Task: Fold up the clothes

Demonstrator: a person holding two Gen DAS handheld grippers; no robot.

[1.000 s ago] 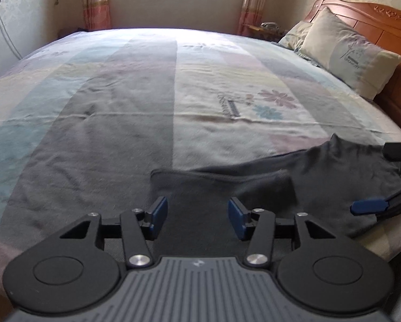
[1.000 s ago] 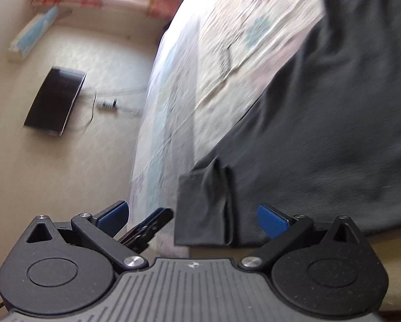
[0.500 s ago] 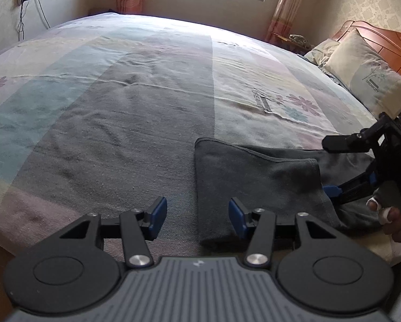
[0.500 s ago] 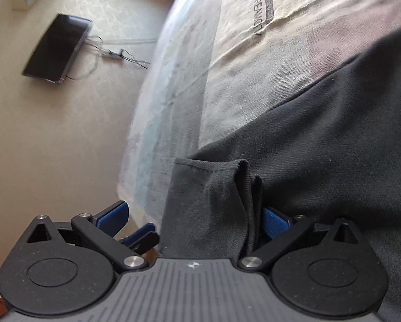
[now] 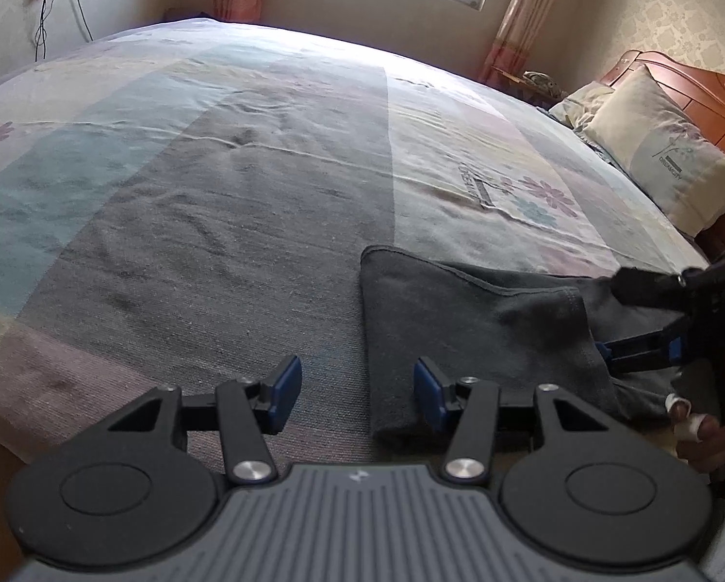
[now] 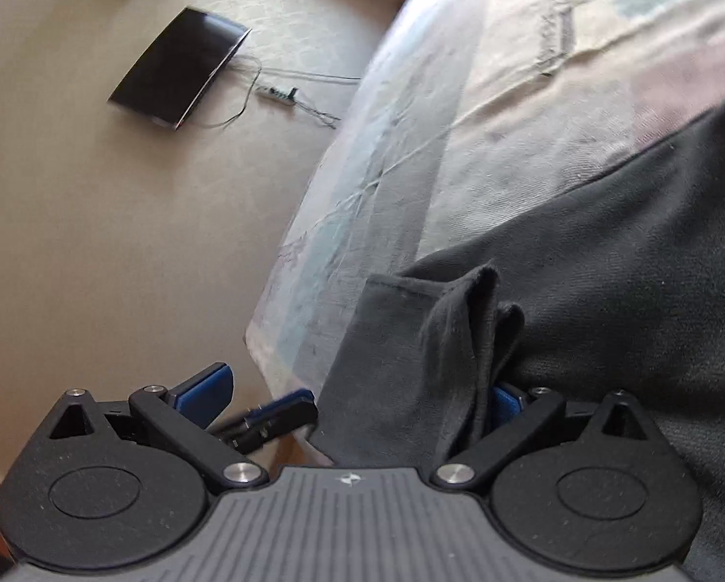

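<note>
Left jaws: the left gripper (image 5: pixel 354 390) has its blue pads spread wide with nothing between them; it hovers low over the bed's near edge, its right pad just above the near left corner of the cloth.
Right jaws: the right gripper (image 6: pixel 362 395) is also spread; a bunched ridge of fabric stands between its pads, close against the right pad, while the left pad hangs clear over the bed edge. No pinch is made.
Garment: a dark grey garment (image 5: pixel 479 325) lies on the near right part of the bed (image 5: pixel 217 223), one layer turned over another, its left edge straight and doubled.
Hand: a person's hand (image 5: pixel 702 429) holds the right gripper at the garment's right side.
Handling: judged soft, light and limp knit; it sags and wrinkles where lifted and will not hold a crease unaided. The cloth looks matte, so slip between the pads seems unlikely.
Where to hold: the doubled left corner (image 5: pixel 387 427) for the left pads, the raised ridge (image 6: pixel 469 339) for the right, catching every layer.
Risk: a shallow bite may take only the top layer.
</note>
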